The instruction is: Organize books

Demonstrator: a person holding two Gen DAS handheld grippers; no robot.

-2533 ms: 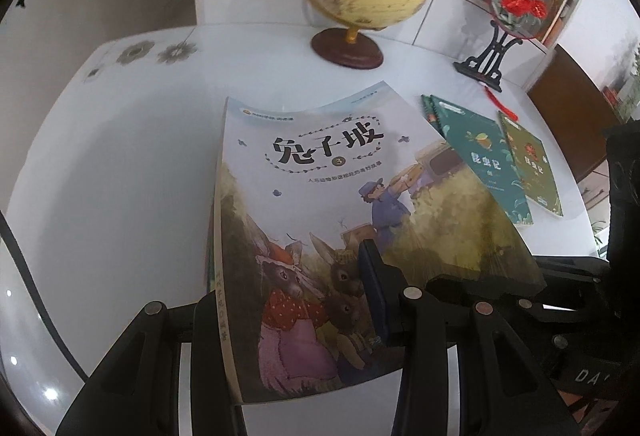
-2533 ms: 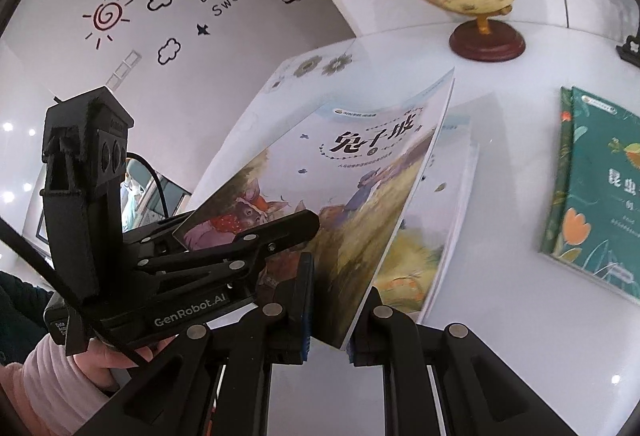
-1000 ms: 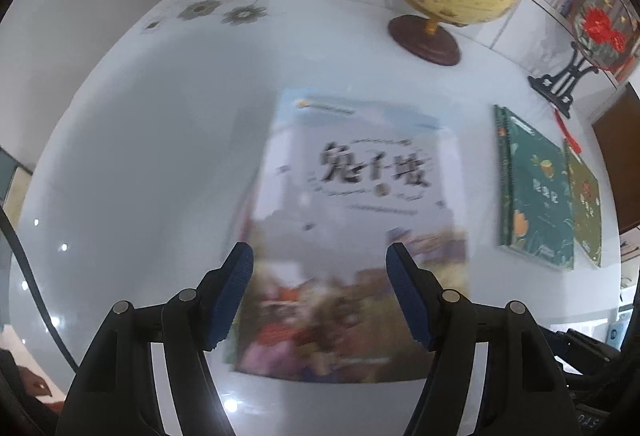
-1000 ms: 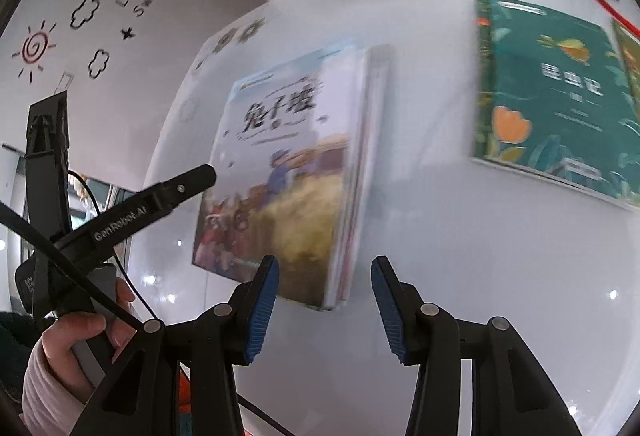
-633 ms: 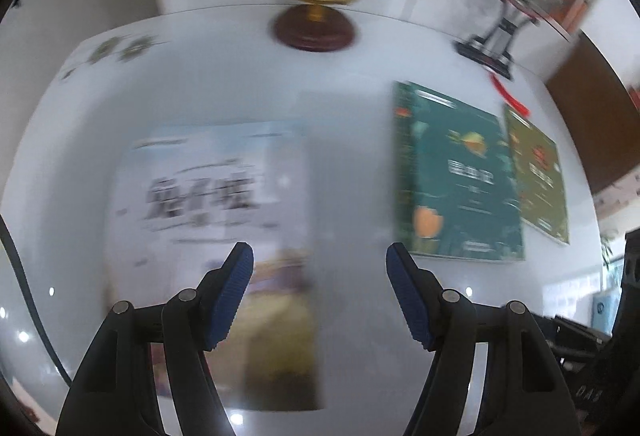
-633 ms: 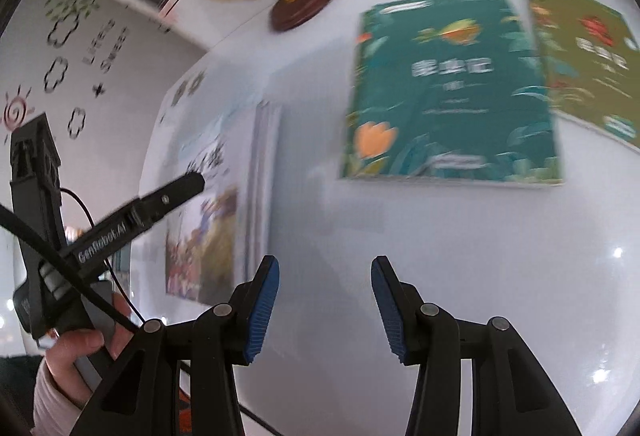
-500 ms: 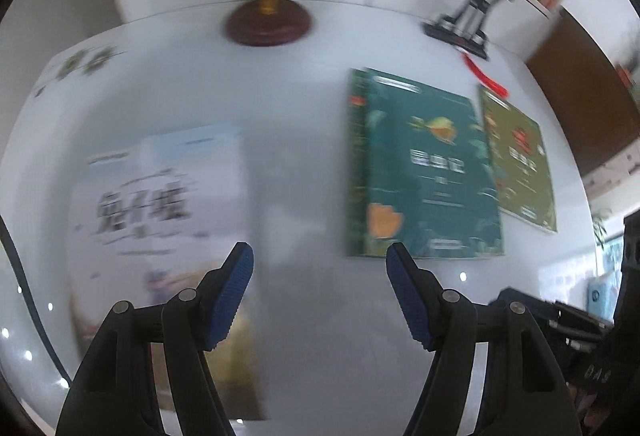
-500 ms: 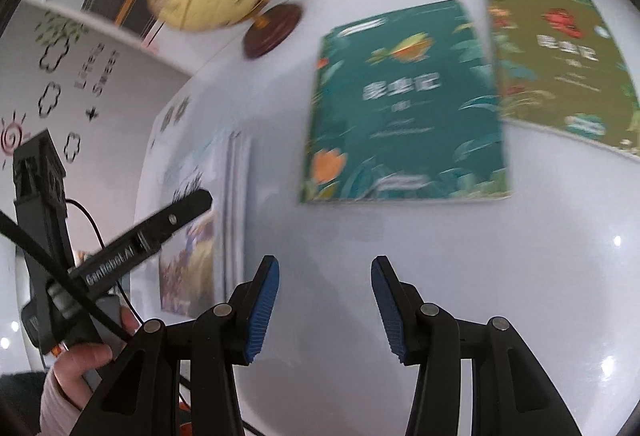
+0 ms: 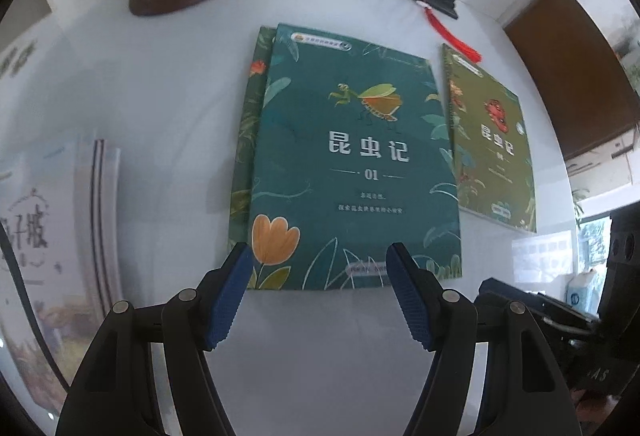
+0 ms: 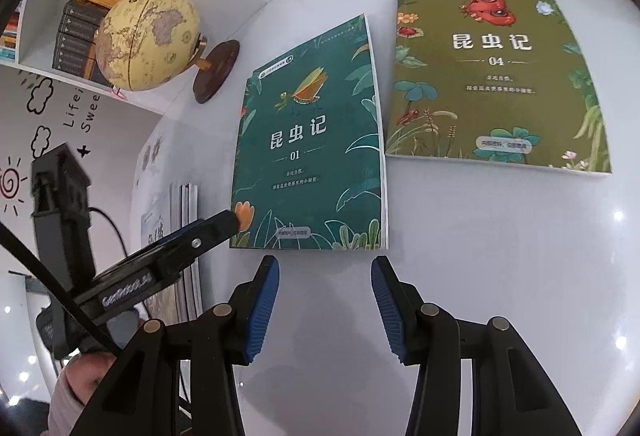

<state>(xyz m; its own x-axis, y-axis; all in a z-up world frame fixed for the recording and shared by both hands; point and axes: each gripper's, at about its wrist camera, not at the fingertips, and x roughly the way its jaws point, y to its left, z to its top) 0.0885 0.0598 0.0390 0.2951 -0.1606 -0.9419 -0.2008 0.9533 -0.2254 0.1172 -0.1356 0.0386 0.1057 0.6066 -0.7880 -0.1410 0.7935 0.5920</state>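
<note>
Left gripper (image 9: 318,292): jaws spread wide, empty, hovering at the near edge of the teal book (image 9: 352,159).
Right gripper (image 10: 324,310): also wide open, holding nothing, just short of that book.
Teal book: lay flat on the white table (image 10: 500,256), atop another.
Olive book (image 10: 496,75): flat, just beside it.
Rabbit book stack (image 9: 60,236): flat, left.

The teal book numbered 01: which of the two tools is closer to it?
Left. The left tool is open with its fingertips overlapping the near edge of the teal book 01. The right tool, also open, sits just short of that edge.
</note>
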